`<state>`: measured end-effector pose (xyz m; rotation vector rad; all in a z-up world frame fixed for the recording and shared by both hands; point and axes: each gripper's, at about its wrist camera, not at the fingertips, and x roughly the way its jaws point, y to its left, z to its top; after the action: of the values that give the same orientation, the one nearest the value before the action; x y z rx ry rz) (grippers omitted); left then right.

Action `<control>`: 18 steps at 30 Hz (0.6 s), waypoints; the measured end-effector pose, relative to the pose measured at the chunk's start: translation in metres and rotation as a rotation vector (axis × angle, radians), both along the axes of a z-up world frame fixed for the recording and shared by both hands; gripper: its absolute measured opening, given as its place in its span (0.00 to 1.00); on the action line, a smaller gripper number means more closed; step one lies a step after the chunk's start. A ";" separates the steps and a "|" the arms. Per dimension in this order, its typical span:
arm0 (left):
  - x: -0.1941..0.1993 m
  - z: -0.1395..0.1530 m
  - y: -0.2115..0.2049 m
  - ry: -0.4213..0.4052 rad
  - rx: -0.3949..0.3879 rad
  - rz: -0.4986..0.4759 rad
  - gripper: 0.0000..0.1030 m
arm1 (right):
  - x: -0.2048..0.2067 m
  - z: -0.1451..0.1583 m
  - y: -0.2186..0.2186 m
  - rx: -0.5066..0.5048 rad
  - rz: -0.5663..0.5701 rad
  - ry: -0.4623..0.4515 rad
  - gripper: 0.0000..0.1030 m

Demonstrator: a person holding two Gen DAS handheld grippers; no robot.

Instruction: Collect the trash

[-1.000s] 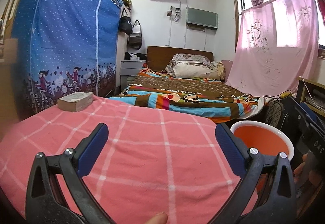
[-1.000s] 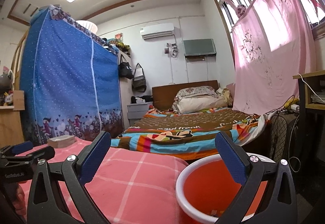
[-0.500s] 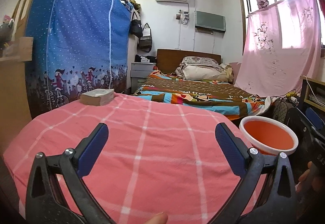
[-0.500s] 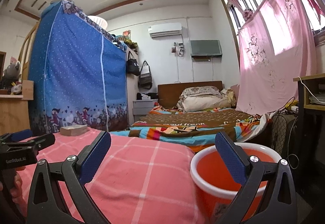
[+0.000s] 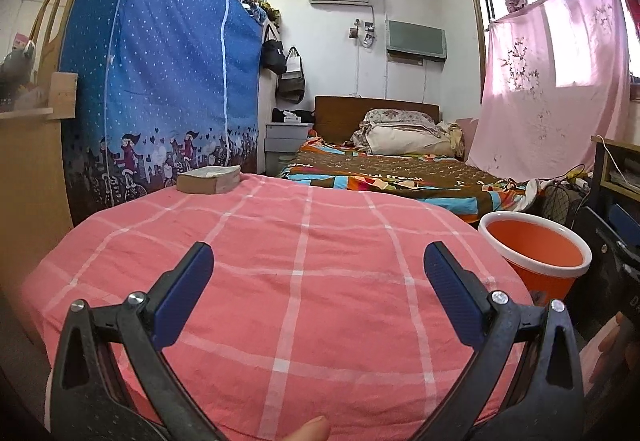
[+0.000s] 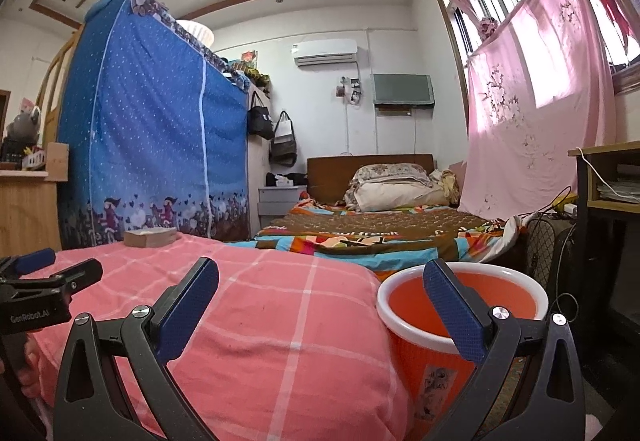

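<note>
An orange bin with a white rim (image 5: 538, 251) stands on the floor at the right edge of a pink checked bed cover (image 5: 296, 265). My left gripper (image 5: 318, 283) is open and empty above the pink cover. My right gripper (image 6: 320, 301) is open and empty, with its right finger in front of the bin (image 6: 436, 333). The left gripper also shows at the left edge of the right wrist view (image 6: 44, 281). No loose trash shows on the pink cover in either view.
A thick book (image 5: 208, 179) lies at the far left corner of the pink cover. A blue fabric wardrobe (image 5: 160, 81) stands left. A second bed with a colourful blanket (image 5: 384, 173) lies beyond. A desk and fan (image 6: 560, 241) stand right of the bin.
Both grippers have pulled back and risen a little, so more of the pink cover shows and the bin looks smaller and farther off. Both stayed open.
</note>
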<state>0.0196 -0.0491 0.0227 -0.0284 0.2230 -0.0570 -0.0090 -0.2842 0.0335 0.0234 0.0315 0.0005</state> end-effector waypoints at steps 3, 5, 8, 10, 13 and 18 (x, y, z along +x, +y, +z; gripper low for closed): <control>-0.003 -0.001 0.000 -0.006 0.006 0.000 1.00 | 0.000 -0.003 0.000 -0.002 0.000 0.010 1.00; -0.004 -0.001 0.000 -0.009 0.008 0.000 1.00 | 0.001 -0.005 0.000 -0.002 -0.001 0.017 1.00; -0.004 0.000 -0.001 -0.009 0.012 0.000 1.00 | 0.003 -0.007 0.000 -0.002 0.000 0.027 1.00; -0.004 0.000 -0.001 -0.008 0.009 0.000 1.00 | 0.004 -0.008 0.000 -0.002 0.001 0.032 1.00; -0.004 -0.001 -0.001 -0.007 0.007 0.002 1.00 | 0.003 -0.009 0.000 -0.001 0.002 0.033 1.00; -0.005 -0.001 -0.001 -0.004 0.011 0.000 1.00 | 0.002 -0.009 0.000 0.003 -0.001 0.037 1.00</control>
<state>0.0150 -0.0505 0.0214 -0.0169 0.2194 -0.0558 -0.0068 -0.2845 0.0243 0.0267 0.0681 -0.0006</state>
